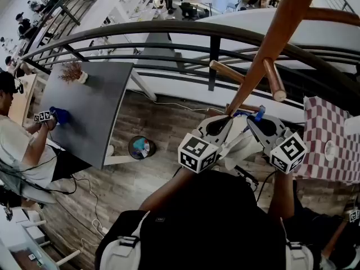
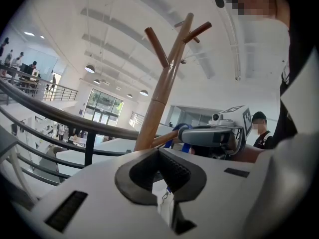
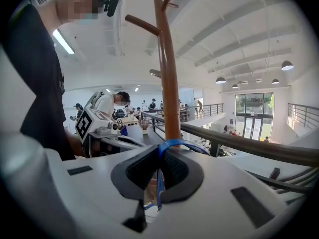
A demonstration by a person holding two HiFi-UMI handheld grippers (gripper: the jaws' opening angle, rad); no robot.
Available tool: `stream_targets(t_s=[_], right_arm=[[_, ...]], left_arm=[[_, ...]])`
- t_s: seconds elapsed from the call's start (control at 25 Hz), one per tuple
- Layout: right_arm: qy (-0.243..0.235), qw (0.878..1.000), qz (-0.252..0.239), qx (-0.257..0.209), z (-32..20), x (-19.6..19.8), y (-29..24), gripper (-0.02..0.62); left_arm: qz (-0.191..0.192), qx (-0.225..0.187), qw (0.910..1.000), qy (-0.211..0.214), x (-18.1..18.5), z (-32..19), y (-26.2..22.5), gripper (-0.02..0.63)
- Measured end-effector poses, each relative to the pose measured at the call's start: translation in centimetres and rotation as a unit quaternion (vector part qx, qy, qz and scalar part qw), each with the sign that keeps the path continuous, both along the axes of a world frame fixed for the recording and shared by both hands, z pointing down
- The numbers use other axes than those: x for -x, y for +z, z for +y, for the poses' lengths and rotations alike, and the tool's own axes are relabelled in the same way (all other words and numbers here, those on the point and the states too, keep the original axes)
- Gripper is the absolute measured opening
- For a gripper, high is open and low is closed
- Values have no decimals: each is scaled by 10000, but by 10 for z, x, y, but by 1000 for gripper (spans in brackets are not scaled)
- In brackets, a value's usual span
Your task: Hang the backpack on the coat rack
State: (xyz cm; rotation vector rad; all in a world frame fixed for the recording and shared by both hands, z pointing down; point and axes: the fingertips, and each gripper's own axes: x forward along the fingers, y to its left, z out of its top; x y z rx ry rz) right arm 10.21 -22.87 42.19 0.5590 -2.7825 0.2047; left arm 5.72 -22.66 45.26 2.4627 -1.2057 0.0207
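Backpack (image 1: 208, 224), black w/ pale straps, is held low in front of the person, below both grippers and near the coat rack (image 1: 272, 44). Its blue carry loop (image 3: 172, 143) is clamped in the R gripper (image 3: 159, 166), jaws pressed together on it, w/ the rack's trunk just beyond. L gripper (image 2: 160, 171) jaws are seen together; whether anything is pinched there can't be told. Both grippers are held side by side, tips toward the trunk, below the lower pegs. A curved railing (image 1: 169, 30) is seen behind the rack.
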Motion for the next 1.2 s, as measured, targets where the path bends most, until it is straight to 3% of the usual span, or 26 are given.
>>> stream_targets(t_s=[0.52, 1.2], right_arm=[[374, 9973, 181, 611, 22, -2, 56, 20], [1168, 9877, -40, 1041, 51, -2, 98, 20]], left_arm=[[25, 17, 10000, 29, -1, 16, 2, 6], [105, 67, 9998, 133, 6, 39, 10, 6]])
